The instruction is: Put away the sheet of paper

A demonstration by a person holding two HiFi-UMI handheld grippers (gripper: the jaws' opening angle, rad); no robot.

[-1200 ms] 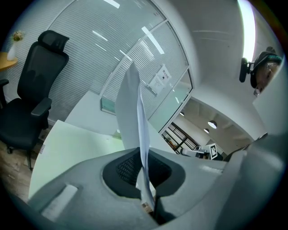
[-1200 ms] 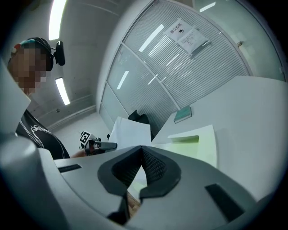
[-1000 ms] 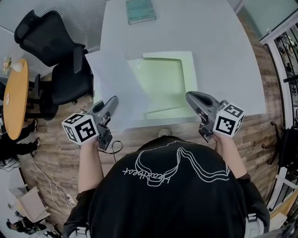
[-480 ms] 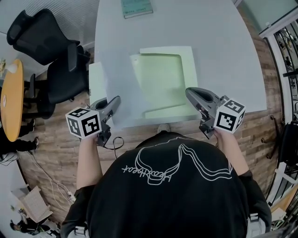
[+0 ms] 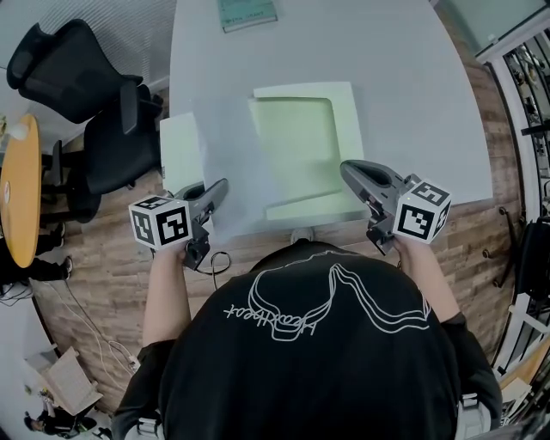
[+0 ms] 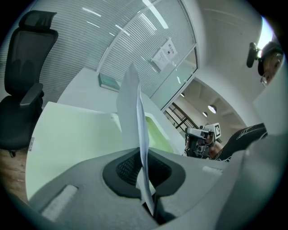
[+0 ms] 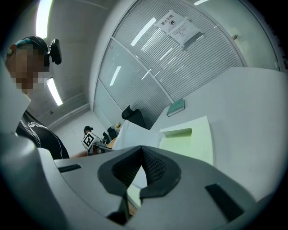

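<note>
Status: left tool [image 6: 143,173] is clenched on the white sheet of paper [image 6: 130,103], pinched at one edge. The sheet stands up out of the jaws, nearly edge-on to that tool's camera, held above the left side of the light grey counter [image 5: 412,103]. The right tool [image 7: 141,150] is closed with nothing in it, just beside the near right corner of the pale green flat folder [image 5: 301,150] mid-counter.

Handling, my read: the sheet is featherweight and floppy. It'll bow and flutter from a single edge pinch, creases easily and slides on smooth surfaces. An edge is the only practical hold. A second pinch on the opposite edge would keep it flat for feeding in.

Unclear:
- From the head view the sheet is nearly the counter's colour, so I can't trace its far edges.
- I can't tell if the green thing is a folder or a shallow tray, or which side opens.
- A pale rectangle [image 5: 180,150] overhangs the counter's left edge; can't identify it.
- The teal book [image 5: 247,13] at the far edge is cut off by the frame.
</note>
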